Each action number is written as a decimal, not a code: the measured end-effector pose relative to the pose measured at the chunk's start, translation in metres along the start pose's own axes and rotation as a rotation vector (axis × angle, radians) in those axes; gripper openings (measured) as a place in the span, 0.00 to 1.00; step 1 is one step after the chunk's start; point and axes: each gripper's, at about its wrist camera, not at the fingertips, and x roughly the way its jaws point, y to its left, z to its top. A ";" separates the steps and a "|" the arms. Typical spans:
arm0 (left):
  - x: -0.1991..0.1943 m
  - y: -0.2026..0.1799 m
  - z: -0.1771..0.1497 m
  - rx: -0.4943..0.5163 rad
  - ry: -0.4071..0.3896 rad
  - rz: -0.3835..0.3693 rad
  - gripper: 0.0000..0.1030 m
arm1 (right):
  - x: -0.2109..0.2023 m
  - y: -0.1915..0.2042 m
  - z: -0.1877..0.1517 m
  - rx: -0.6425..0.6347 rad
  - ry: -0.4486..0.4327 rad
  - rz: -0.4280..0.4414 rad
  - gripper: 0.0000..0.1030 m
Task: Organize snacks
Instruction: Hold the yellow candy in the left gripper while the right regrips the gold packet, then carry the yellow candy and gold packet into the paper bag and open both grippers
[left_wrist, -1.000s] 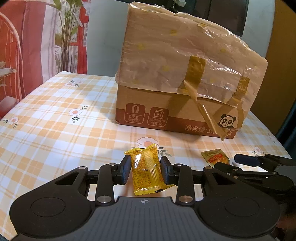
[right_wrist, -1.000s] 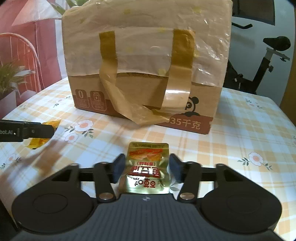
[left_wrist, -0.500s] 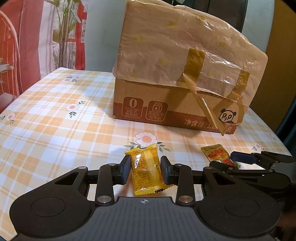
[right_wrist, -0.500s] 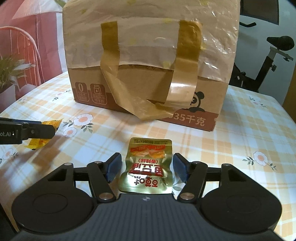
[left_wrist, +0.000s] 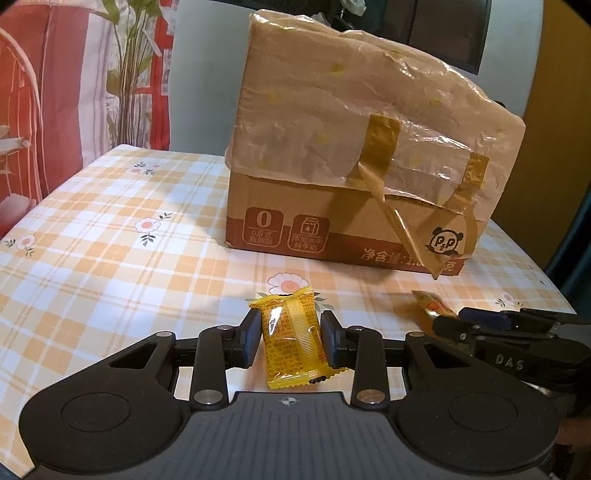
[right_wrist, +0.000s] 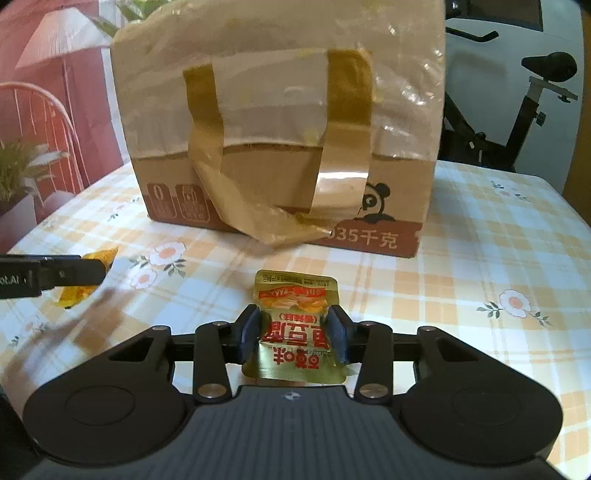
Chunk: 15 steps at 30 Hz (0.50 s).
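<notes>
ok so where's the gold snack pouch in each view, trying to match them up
Left wrist view: the gold snack pouch is at lower right, only a blurred tip showing ahead of the right gripper.
Right wrist view: it sits bottom centre, pinched between that gripper's blue pads.
Shared landmark: the panda print on the cardboard box behind it.

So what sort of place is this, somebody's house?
Most likely a home living or dining room: a table under a checked floral cloth, an exercise bike behind it, and a leafy plant by red curtains.
</notes>
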 end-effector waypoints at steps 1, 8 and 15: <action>-0.002 0.000 0.000 0.003 -0.002 -0.001 0.35 | -0.003 -0.001 0.001 0.003 -0.005 0.004 0.38; -0.011 -0.007 0.004 0.031 -0.023 -0.005 0.35 | -0.024 -0.005 0.002 0.016 -0.040 0.023 0.38; -0.025 -0.013 0.018 0.062 -0.076 -0.003 0.35 | -0.051 -0.020 0.007 0.064 -0.118 0.023 0.38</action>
